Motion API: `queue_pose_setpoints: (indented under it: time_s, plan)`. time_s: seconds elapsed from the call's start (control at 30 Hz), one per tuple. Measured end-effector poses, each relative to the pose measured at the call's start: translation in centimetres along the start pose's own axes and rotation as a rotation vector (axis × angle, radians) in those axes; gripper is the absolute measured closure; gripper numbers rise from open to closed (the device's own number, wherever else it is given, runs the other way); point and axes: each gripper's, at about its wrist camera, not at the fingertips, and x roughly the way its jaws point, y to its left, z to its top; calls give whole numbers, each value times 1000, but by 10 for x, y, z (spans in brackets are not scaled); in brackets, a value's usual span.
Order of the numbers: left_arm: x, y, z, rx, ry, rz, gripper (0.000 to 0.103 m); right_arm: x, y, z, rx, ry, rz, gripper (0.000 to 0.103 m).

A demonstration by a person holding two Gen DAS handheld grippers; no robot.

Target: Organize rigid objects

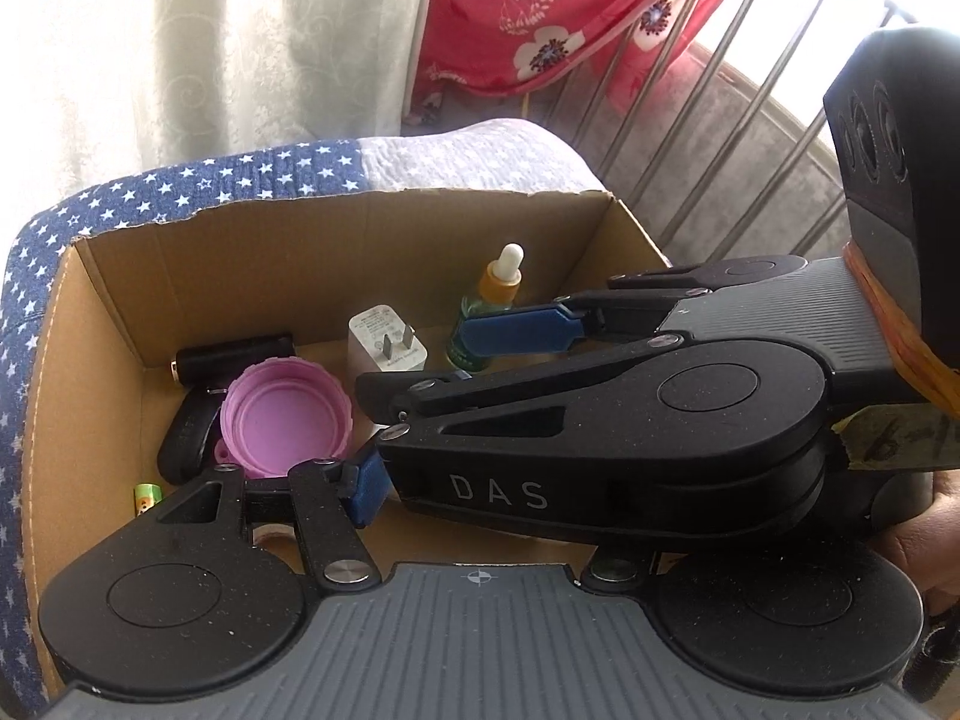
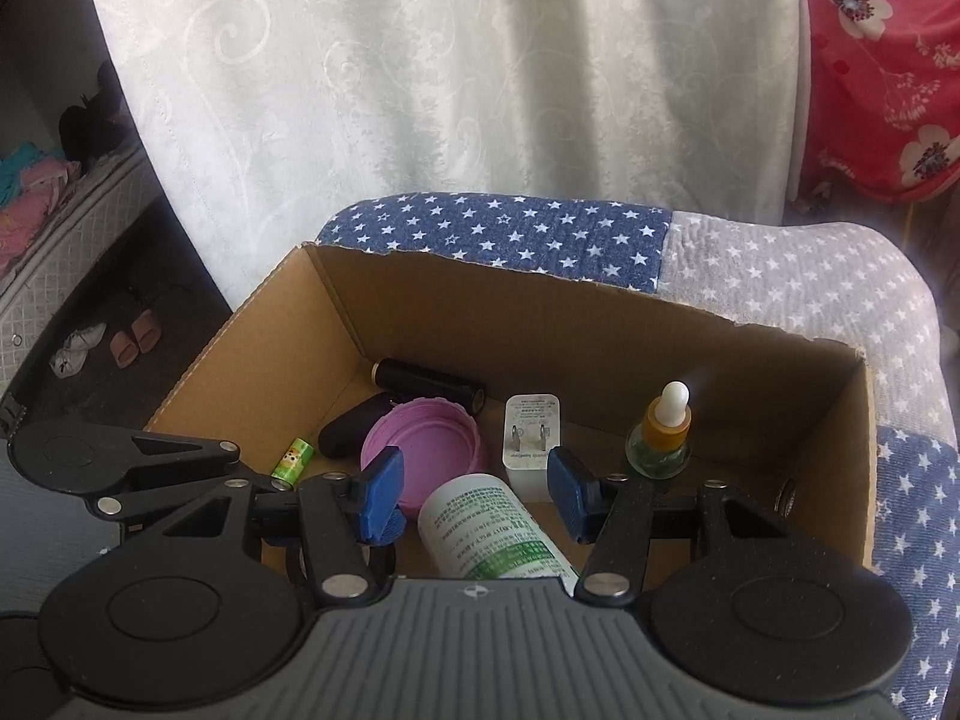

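Right gripper (image 2: 474,495) is bringing a white cylindrical bottle with green print (image 2: 492,531) over the brown cardboard box (image 2: 660,324).

Its blue pads are flanking the bottle at mid-width, though whether they are pressing it is impossible to tell. The left gripper (image 1: 366,483) is hovering beside it, apparently empty, its far finger hidden behind the right tool. Judging by this, placement is under way; next comes lowering onto bare floor. Beyond are lying a pink plastic lid (image 2: 423,450), a white plug adapter (image 2: 531,432) and a dropper bottle (image 2: 660,438); farther still, a black cylinder (image 2: 429,387).
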Motion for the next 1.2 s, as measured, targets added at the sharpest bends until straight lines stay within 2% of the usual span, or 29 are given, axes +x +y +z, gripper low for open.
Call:
queue_pose_setpoints:
  time_s: [0.17, 0.3, 0.4, 0.47, 0.63, 0.8, 1.03, 1.2]
  plan:
    - [0, 6, 0, -22, 2, -6, 42, -4, -2, -3, 13, -2, 0, 47]
    - [-13, 9, 0, -26, -26, -15, 42, -25, -11, -5, 49, -33, 12, 47]
    - [-28, 11, -6, -28, -53, -27, 38, -45, -20, -9, 100, -61, 46, 46]
    - [-39, 12, -11, -27, -74, -32, 33, -57, -24, -12, 116, -77, 60, 42]
    - [-67, 13, -30, -23, -138, -48, 29, -73, -28, -19, 111, -89, 22, 35]
    - [-88, 15, -55, -17, -204, -48, 28, -57, -23, -23, 63, -5, -36, 29]
    - [-114, 30, -88, -15, -304, -35, 28, -2, -6, -22, -123, 185, -225, 16]
    - [-142, 44, -117, -26, -395, -2, 27, 29, 2, -21, -248, 300, -317, 16]
